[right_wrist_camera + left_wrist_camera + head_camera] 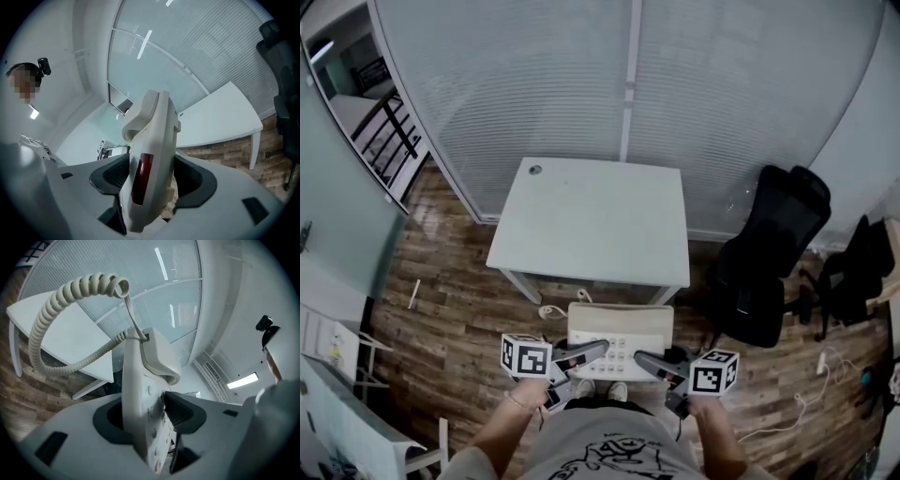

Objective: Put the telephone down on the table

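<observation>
White plastic telephone carried between two claws, short of the white table.
Low in the centre of the head view, the left gripper and the right gripper each clenched one side of the set, jaws pressed on its casing. Its coiled cord looped loose at the upper left of the left gripper view. The carry seemed the step in hand. Next would call for bringing the set up-frame over the tabletop, lowering it level, then releasing both grips.
</observation>
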`<state>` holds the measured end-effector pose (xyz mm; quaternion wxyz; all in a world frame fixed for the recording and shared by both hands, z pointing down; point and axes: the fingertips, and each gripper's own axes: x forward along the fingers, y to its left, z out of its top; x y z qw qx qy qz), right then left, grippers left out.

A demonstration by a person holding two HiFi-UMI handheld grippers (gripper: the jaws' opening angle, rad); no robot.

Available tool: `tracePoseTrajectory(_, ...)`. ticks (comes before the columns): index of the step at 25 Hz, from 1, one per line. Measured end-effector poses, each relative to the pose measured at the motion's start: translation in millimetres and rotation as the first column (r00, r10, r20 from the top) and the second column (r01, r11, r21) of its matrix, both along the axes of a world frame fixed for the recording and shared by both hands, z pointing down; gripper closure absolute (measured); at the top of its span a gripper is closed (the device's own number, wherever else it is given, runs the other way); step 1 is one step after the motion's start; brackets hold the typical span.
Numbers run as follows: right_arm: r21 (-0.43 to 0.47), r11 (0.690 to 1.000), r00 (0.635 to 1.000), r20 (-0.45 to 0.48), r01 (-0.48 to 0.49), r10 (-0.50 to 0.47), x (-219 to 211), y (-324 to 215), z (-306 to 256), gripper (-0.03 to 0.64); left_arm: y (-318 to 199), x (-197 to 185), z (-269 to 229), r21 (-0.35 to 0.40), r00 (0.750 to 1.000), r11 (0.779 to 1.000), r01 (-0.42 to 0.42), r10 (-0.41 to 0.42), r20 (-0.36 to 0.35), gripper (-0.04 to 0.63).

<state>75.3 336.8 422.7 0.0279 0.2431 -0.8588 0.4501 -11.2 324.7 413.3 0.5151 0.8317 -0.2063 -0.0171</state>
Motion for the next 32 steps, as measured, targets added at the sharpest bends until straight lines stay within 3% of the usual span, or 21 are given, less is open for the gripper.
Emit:
tracePoseTrajectory(21,-0.011,0.999,0.999,0.013,0.033,-0.033,49.9,-8.9,2.3,0.316,-5.4,50.4,-1.3,-0.004,0.999,0.999,0.041,-0.041,0.031,0.394)
tracePoseTrajectory(32,0.001,0.999,0.999,0.018,0.04,-0.04,51.0,-31.0,-1.5,0.316,-26.1,50.9,-4.5,0.013,0.998,0.998,0.055,-0.056,0.03,0.394)
